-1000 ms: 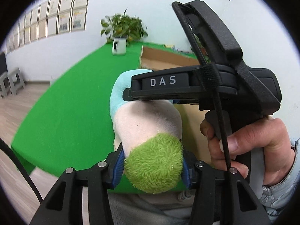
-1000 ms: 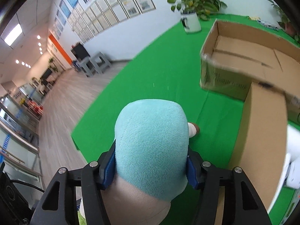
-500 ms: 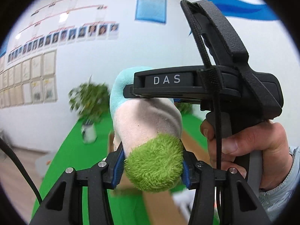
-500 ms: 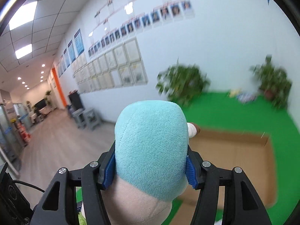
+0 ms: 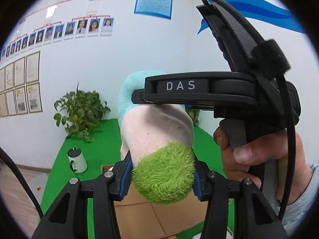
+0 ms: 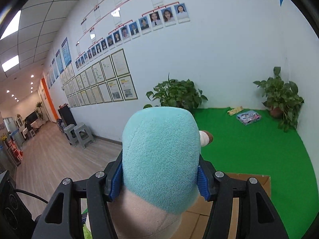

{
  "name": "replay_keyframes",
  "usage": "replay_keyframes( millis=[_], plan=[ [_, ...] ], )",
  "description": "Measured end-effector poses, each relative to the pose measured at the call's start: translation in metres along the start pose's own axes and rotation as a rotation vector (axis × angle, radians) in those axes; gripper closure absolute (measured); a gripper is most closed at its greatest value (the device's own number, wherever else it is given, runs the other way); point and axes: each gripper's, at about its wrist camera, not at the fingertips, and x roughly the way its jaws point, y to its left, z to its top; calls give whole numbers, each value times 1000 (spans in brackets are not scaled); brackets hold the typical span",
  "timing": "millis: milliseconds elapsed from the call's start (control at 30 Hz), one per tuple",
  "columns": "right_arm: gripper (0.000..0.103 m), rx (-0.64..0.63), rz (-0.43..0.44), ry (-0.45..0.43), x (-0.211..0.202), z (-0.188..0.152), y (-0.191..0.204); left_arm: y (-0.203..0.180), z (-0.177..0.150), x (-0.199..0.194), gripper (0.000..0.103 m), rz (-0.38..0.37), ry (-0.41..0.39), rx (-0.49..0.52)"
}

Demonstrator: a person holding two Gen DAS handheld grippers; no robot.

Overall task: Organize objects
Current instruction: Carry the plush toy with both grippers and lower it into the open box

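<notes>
Both grippers hold one plush toy in the air. My left gripper (image 5: 162, 176) is shut on its fuzzy green end (image 5: 164, 172). Beyond that the plush toy (image 5: 155, 131) turns pale pink, then light blue. My right gripper (image 6: 160, 176) is shut on the light blue end of the plush toy (image 6: 160, 155), whose pink part shows below. In the left wrist view the right gripper's black body marked DAS (image 5: 199, 90) crosses over the toy, with a person's hand (image 5: 257, 153) on its handle. An open cardboard box (image 5: 159, 221) lies below the toy; its rim (image 6: 251, 181) shows under the right gripper.
A green mat (image 6: 249, 145) covers the floor up to the white walls. Potted plants (image 6: 177, 94) stand along the wall and in the corner (image 6: 281, 97). A white mug (image 5: 76, 160), a small colourful box (image 6: 248, 117) and grey stools (image 6: 79, 134) are nearby.
Both grippers have risen with the plush toy held between them and tilted upward. The views have swung from the green mat and box to the wall with its photos and posters.
</notes>
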Motion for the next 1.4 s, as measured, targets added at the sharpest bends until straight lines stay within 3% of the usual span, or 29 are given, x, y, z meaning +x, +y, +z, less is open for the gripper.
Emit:
replay_keyframes(
  millis=[133,333,767,967,1133,1400],
  plan=[
    [45,29,19,63,78,-17,-19,18,-12,28,54,14,66,-29],
    [45,75,62,161,165,-73,-41,46,-50,68,54,41,162,-70],
    [45,184,215,348,325,-247,-78,78,-156,113,54,136,374,-153],
    [44,262,279,392,375,-307,-88,88,-189,121,55,193,454,-176],
    [42,276,246,489,401,-328,-85,89,-202,121,54,191,489,-225],
    [33,210,207,495,412,-324,-72,79,-204,100,45,205,460,-234]
  ],
)
